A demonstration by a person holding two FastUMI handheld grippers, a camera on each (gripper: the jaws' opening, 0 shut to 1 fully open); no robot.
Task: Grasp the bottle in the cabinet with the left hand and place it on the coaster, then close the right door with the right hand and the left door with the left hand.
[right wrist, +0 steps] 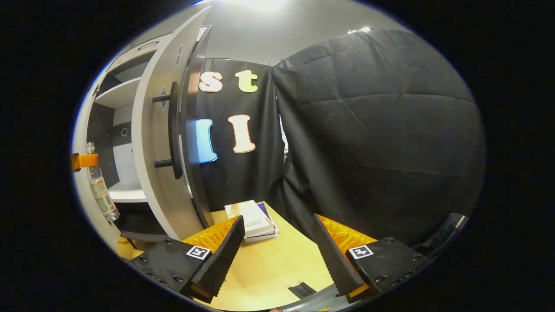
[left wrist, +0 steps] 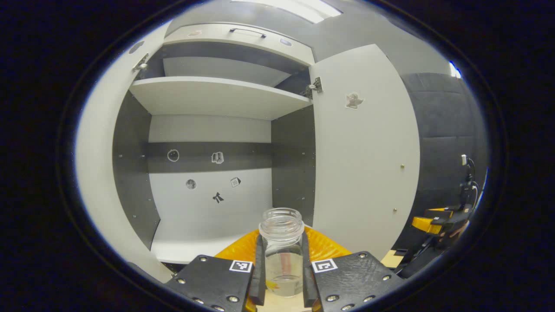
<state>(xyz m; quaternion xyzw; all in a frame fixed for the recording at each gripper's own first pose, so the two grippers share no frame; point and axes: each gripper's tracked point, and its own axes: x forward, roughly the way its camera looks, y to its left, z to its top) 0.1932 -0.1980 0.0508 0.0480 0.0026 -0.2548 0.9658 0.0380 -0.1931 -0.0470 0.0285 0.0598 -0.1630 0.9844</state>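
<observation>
Left gripper (left wrist: 282, 268) pinches the uncapped, part-filled clear bottle (left wrist: 282, 255) just below its neck; light, likely slippery, spillable.

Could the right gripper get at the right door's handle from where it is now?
Probably yes. The right gripper is open and holds nothing, and the black bar handle on the open right door stands ahead to its left, with nothing between them.

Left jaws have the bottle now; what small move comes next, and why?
Probably draw the left gripper back from the cabinet toward the table: the bottle is clamped between both fingers and hangs outside the open right door; the coaster isn't seen.
</observation>
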